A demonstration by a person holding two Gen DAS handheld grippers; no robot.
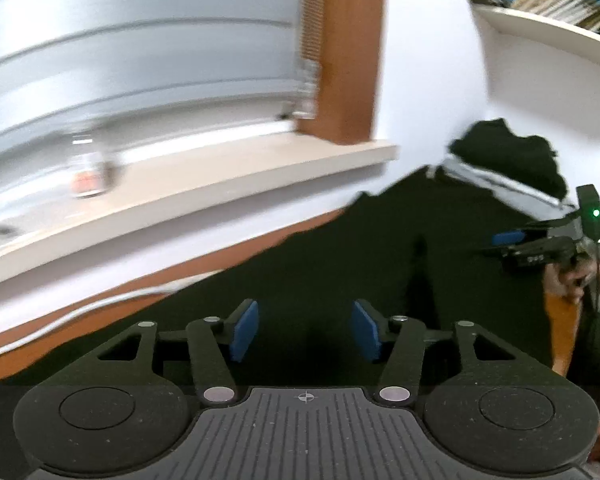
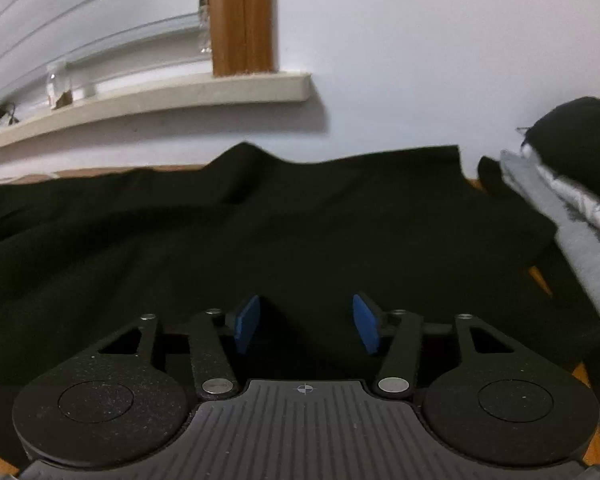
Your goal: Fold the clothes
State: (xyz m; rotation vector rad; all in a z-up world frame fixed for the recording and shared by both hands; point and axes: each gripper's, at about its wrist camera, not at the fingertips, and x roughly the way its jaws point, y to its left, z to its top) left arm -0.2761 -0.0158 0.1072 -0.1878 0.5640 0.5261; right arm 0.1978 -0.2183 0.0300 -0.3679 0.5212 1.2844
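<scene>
Both grippers hang spread and empty — the left gripper (image 1: 305,330) and the right gripper (image 2: 307,324) — low over the black garment (image 2: 260,232) spread across the tabletop (image 1: 100,320). I suspect a grab could bunch extra layers, or nudge the stacked clothes (image 2: 572,208) just beside it.

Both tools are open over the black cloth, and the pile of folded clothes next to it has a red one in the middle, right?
Not quite. Both the left tool and the right tool are open over the black cloth, but the pile of folded clothes has a grey one in the middle, not red. The right wrist view shows it, with a black piece on top.
</scene>
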